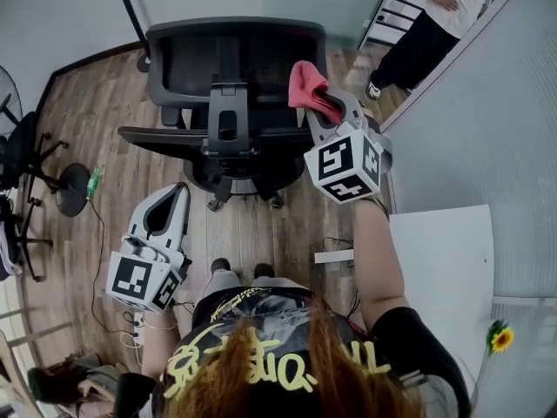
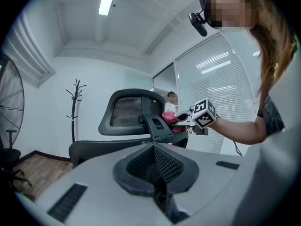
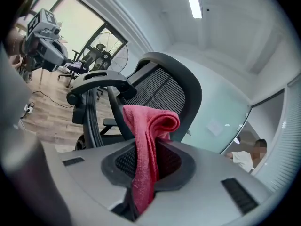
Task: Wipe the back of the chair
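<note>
A black mesh office chair (image 1: 231, 77) stands with its back towards me; its backrest (image 3: 162, 86) fills the right gripper view. My right gripper (image 1: 332, 110) is shut on a folded red cloth (image 1: 306, 88) and holds it at the right side of the chair's back. In the right gripper view the red cloth (image 3: 148, 149) hangs from between the jaws, close to the mesh. My left gripper (image 1: 167, 212) hangs low to the left, shut and with nothing in it, short of the chair. In the left gripper view the chair (image 2: 134, 121) and the right gripper (image 2: 200, 117) with the red cloth (image 2: 171, 119) lie ahead.
Wooden floor surrounds the chair. A standing fan (image 1: 10, 159) and another chair (image 1: 22, 146) are at the left. A white table (image 1: 444, 268) lies at the right beside a glass partition. A person (image 1: 431, 24) stands at the far right. A coat stand (image 2: 75, 108) is by the far wall.
</note>
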The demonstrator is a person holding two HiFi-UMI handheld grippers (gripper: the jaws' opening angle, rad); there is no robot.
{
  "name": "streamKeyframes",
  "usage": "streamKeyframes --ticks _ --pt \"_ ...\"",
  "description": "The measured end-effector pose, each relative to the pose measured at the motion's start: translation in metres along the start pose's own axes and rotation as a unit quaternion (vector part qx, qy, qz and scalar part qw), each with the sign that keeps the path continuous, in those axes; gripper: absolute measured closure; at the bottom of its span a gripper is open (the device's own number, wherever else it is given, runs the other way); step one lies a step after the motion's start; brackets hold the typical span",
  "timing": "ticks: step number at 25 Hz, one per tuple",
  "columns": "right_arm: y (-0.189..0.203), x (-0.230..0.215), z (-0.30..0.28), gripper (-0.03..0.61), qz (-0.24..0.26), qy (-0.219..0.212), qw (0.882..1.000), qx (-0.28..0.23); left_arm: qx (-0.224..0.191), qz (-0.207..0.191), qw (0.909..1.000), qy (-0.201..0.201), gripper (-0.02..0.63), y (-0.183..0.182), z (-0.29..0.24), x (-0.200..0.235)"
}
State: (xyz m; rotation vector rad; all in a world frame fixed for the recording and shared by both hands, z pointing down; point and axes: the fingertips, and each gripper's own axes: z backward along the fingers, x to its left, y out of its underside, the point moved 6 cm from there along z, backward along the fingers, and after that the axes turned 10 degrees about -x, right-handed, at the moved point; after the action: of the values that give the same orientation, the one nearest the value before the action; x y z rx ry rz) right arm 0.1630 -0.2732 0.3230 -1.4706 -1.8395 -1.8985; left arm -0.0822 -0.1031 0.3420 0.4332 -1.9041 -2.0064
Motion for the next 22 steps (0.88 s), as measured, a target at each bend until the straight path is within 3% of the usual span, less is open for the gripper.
streamKeyframes --ticks 22 --pt "-0.055 0.041 -0.012 0.518 -0.078 -0.020 0.997 0.008 0.001 0.003 0.9943 0.106 0.618 -0.008 -0.021 0.048"
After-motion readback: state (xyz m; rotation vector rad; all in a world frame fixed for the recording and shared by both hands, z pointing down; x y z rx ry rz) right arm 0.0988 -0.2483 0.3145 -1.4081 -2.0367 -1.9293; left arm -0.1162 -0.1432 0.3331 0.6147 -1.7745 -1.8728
